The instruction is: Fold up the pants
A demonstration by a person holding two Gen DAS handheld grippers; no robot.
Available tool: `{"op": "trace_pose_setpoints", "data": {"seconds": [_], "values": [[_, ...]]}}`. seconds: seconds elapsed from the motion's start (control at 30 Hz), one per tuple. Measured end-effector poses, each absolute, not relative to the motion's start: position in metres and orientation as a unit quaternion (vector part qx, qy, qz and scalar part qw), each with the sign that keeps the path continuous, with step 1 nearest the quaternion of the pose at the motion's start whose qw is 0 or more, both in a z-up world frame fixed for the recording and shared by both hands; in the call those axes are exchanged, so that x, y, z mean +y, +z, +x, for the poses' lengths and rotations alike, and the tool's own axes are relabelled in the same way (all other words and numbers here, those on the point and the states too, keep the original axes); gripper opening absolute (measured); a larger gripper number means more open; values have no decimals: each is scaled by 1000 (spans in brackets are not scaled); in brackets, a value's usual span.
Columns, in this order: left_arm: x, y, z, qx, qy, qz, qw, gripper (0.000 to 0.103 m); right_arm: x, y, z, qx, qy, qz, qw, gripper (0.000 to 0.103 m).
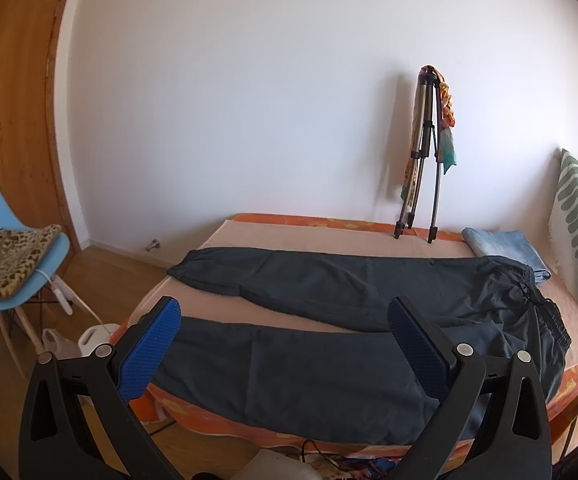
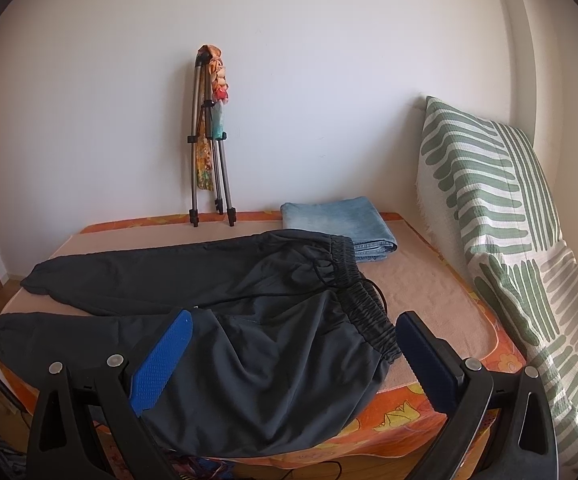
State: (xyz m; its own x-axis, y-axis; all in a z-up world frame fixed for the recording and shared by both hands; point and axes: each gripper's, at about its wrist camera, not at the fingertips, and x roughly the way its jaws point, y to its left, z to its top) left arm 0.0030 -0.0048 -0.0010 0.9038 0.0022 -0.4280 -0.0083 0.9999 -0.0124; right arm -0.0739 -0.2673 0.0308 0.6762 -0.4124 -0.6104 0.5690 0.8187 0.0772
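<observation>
The bed with the peach-coloured cover and orange flowered edge (image 1: 409, 246) fills the lower half of both views, and on it the dark navy, thin-fabric pants with an elastic waistband (image 1: 329, 292) lie spread out, with the two legs apart in a V that opens toward the left of the frame and the waistband at the right. In the right wrist view the near part of the pants (image 2: 273, 364) hangs a little over the front edge of the bed. Nothing is folded yet, so I judge the step is to bring one leg onto the other. My left gripper (image 1: 285, 346) stands wide open above the near leg and holds nothing; my right gripper (image 2: 293, 354) is also wide open and empty, with the waistband between its blue pads. To do this well, I think I should pinch the near cuff with the left and the near end of the waistband with the right, lift both together and lay the near leg evenly on the far leg. The black drawstring (image 2: 321, 276) lies loose and could catch. The folded light-blue denim (image 2: 337, 220) in the upper middle should stay clear.
</observation>
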Motion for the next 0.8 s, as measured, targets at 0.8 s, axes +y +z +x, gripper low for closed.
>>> {"op": "trace_pose_setpoints", "data": {"seconds": [0.8], "values": [[-4,-4,7,225,7,-7,974,103,-267,29,-73,299,-269,134,906,103]]}}
